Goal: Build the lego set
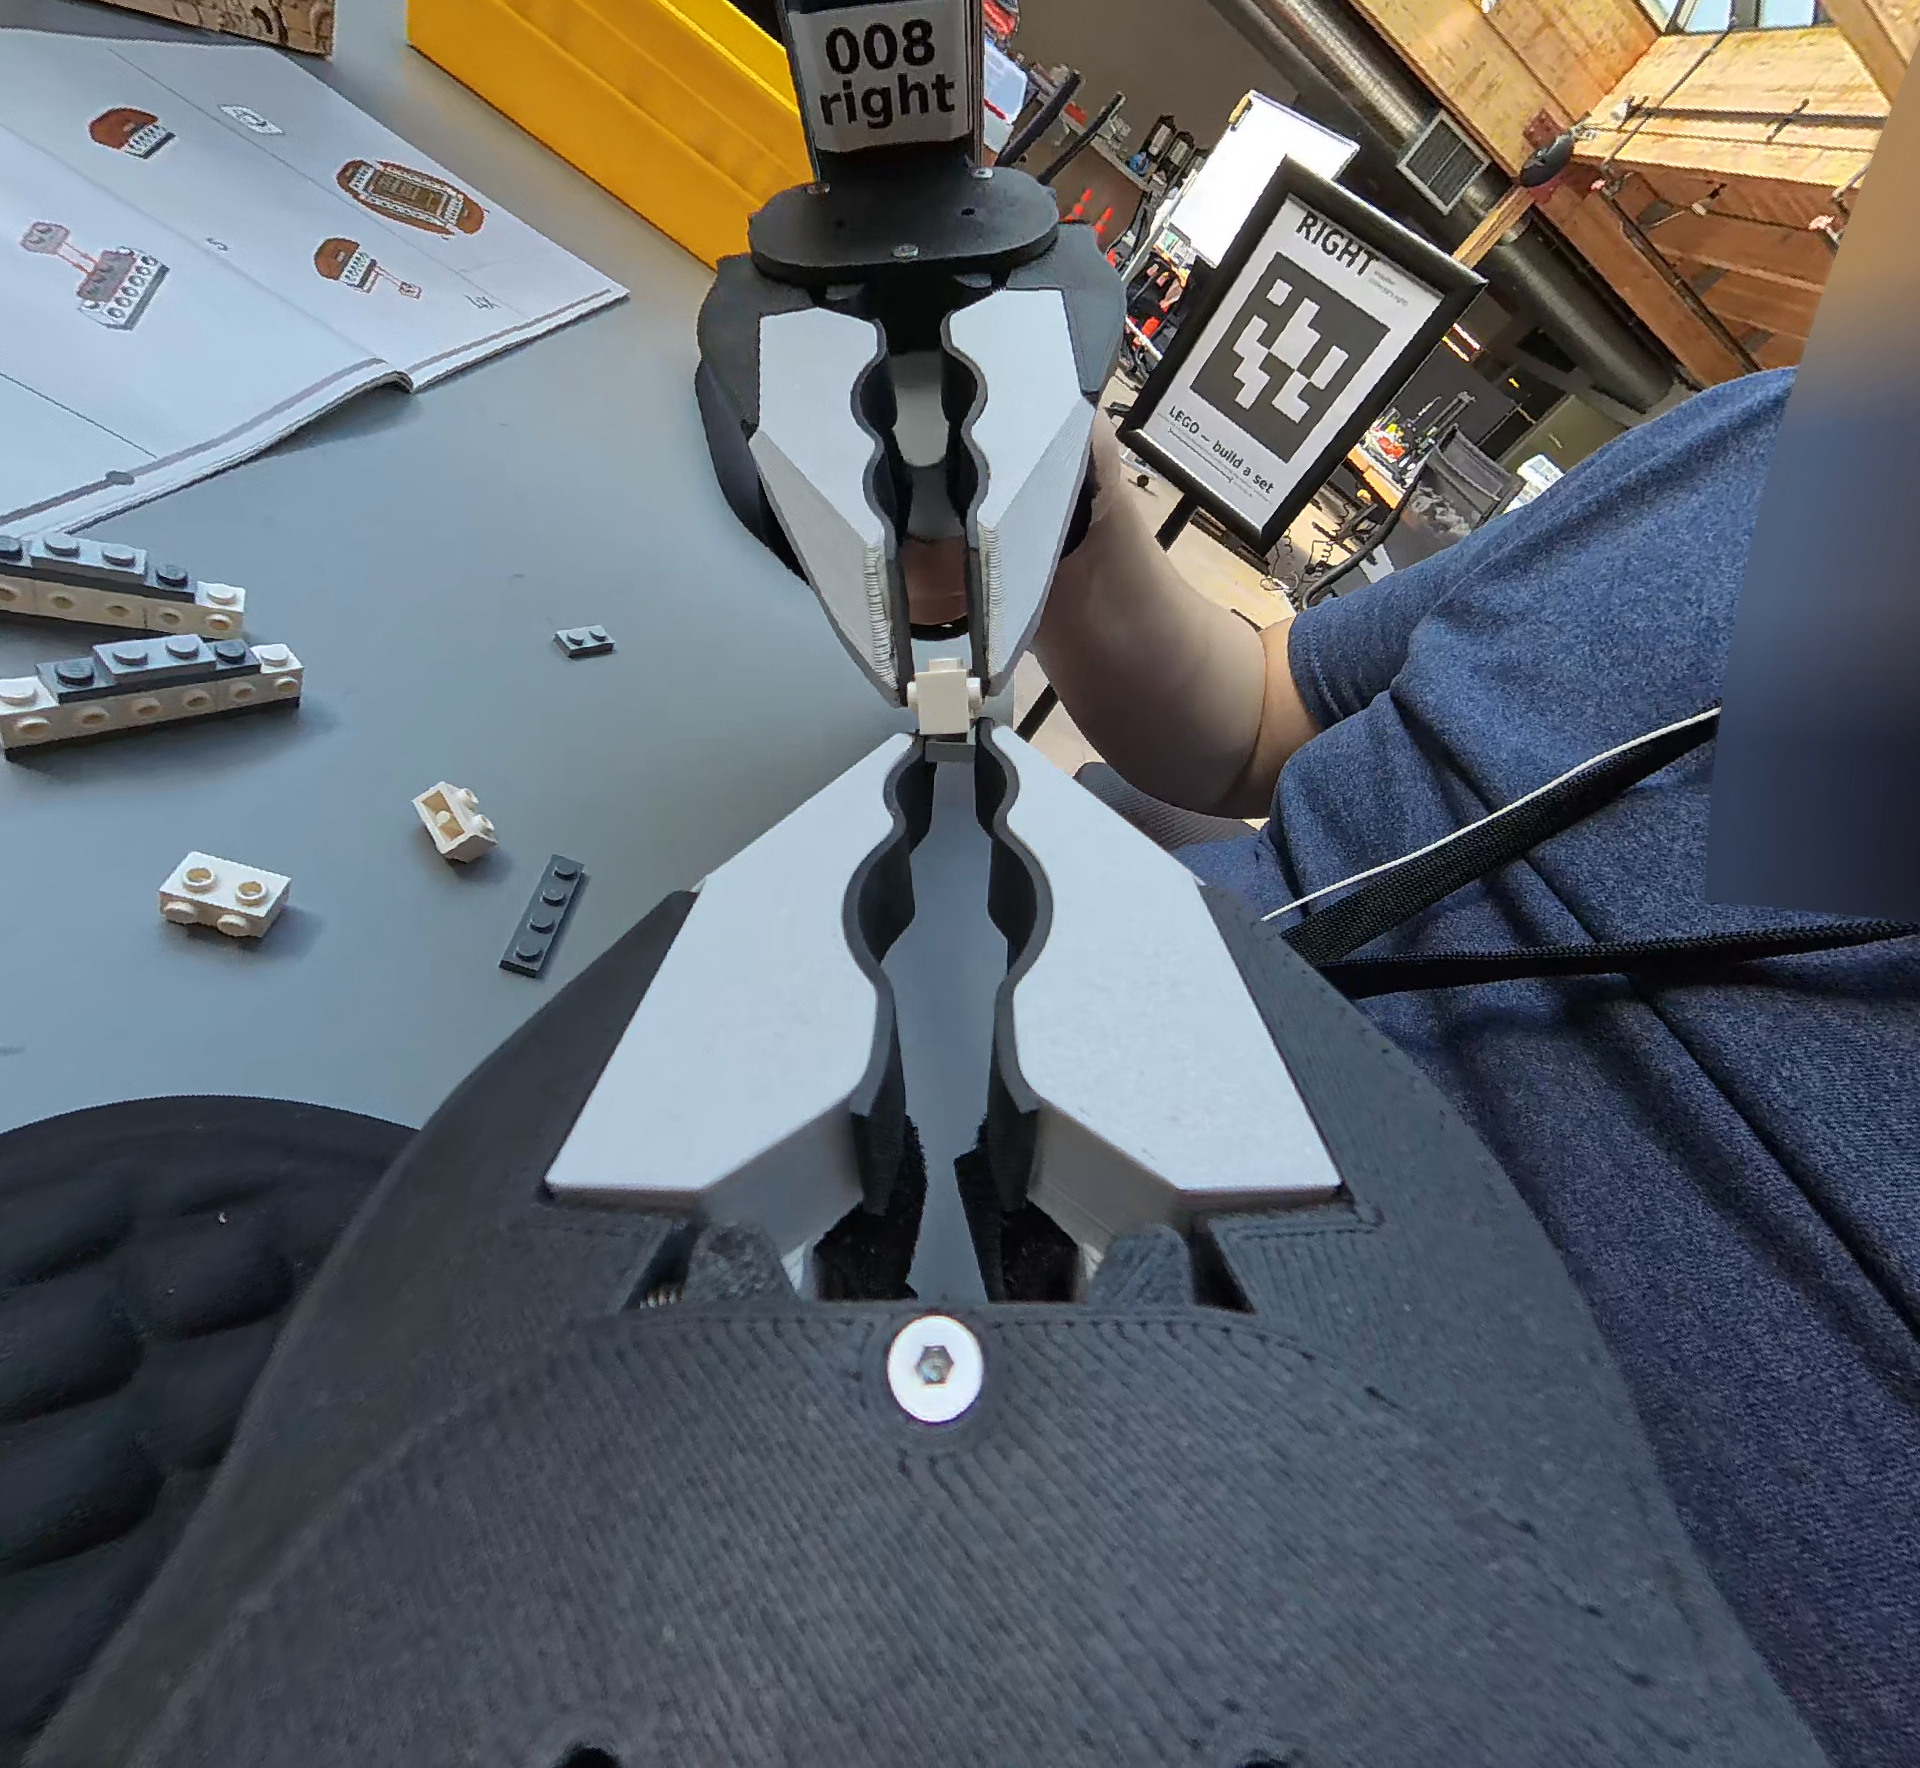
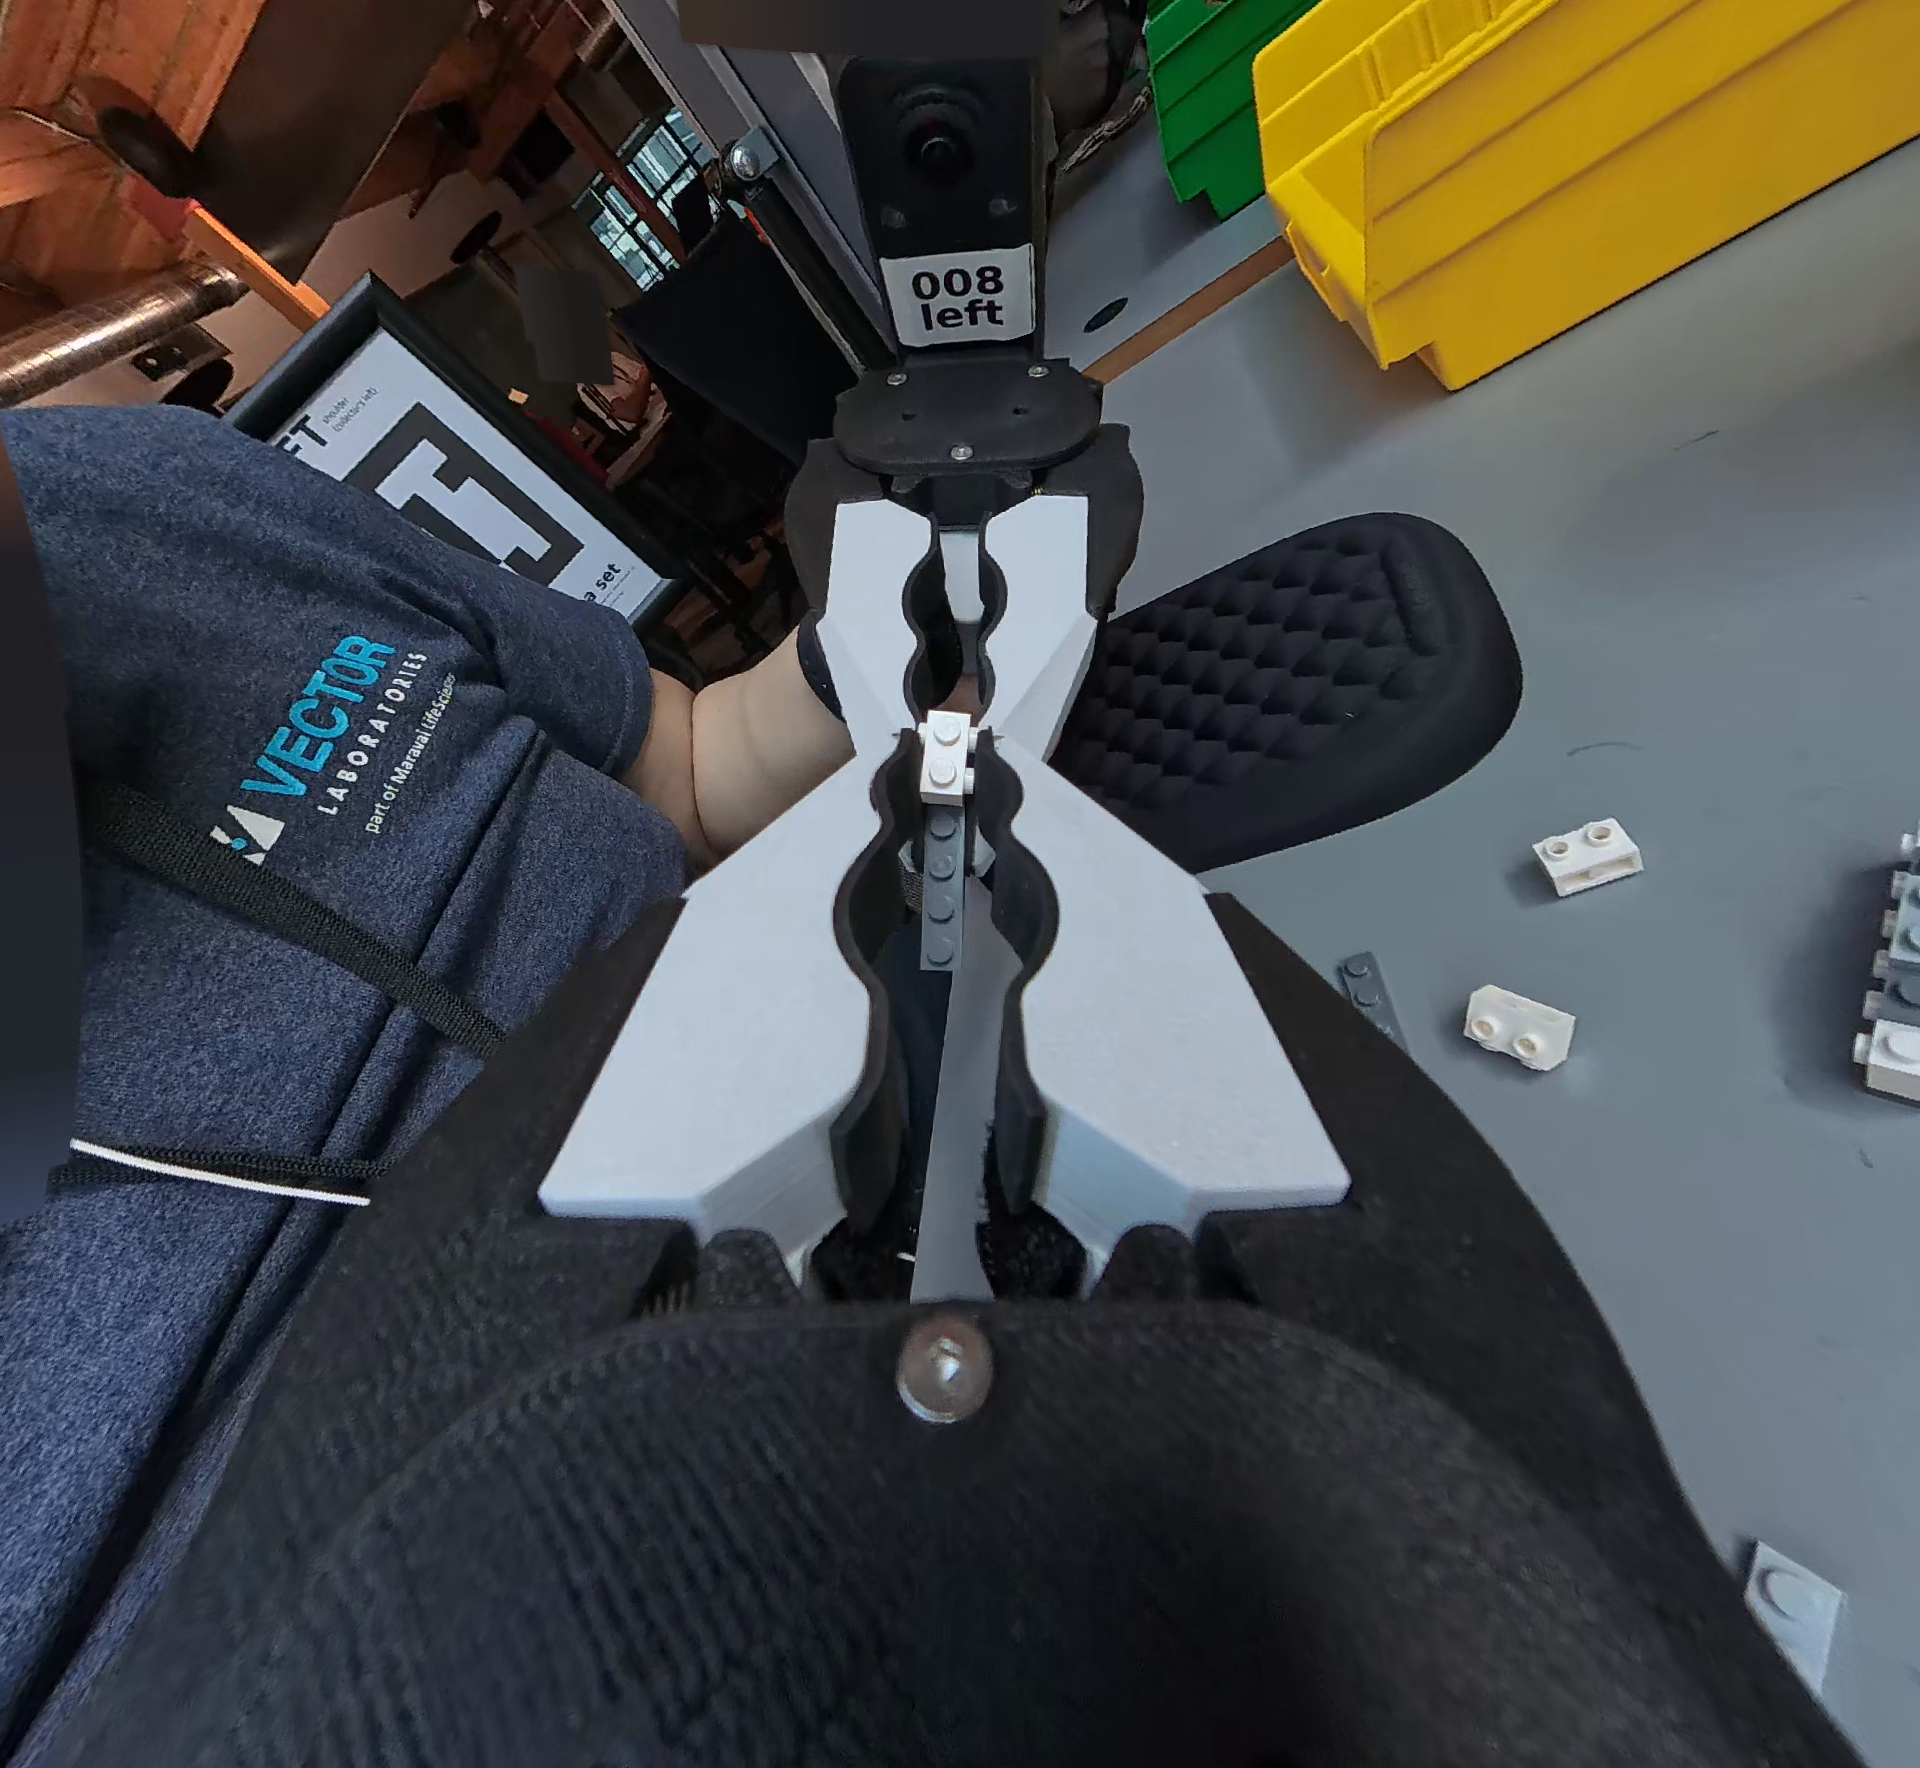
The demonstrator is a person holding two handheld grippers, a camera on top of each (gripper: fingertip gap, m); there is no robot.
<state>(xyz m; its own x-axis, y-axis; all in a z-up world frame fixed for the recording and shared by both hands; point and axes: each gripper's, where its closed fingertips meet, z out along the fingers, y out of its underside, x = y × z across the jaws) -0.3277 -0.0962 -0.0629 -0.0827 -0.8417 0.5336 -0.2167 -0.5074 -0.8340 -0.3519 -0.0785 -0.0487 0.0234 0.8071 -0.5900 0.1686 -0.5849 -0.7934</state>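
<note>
Above grey table [image 1: 623, 492]: right gripper [image 1: 943, 692] fingers clamp white brick [image 1: 943, 692], left gripper [image 1: 948, 750] fingers pinch dark-grey plate [image 2: 940, 887].

2 claws [image 1: 943, 731], 3 white bricks [image 1: 943, 692], 2 dark plates [image 1: 543, 913], 2 assemblies [image 1: 145, 695], 1 yellow bin [image 1: 582, 35].

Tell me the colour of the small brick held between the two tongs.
White brick, best seen in the right wrist view.

The left gripper [image 1: 945, 739] and right gripper [image 1: 943, 690] met tip to tip — the right pinched a white brick [image 1: 942, 692], the left a dark grey plate [image 1: 943, 748] under it. Loose bricks [image 1: 223, 893] lay left of them.
</note>
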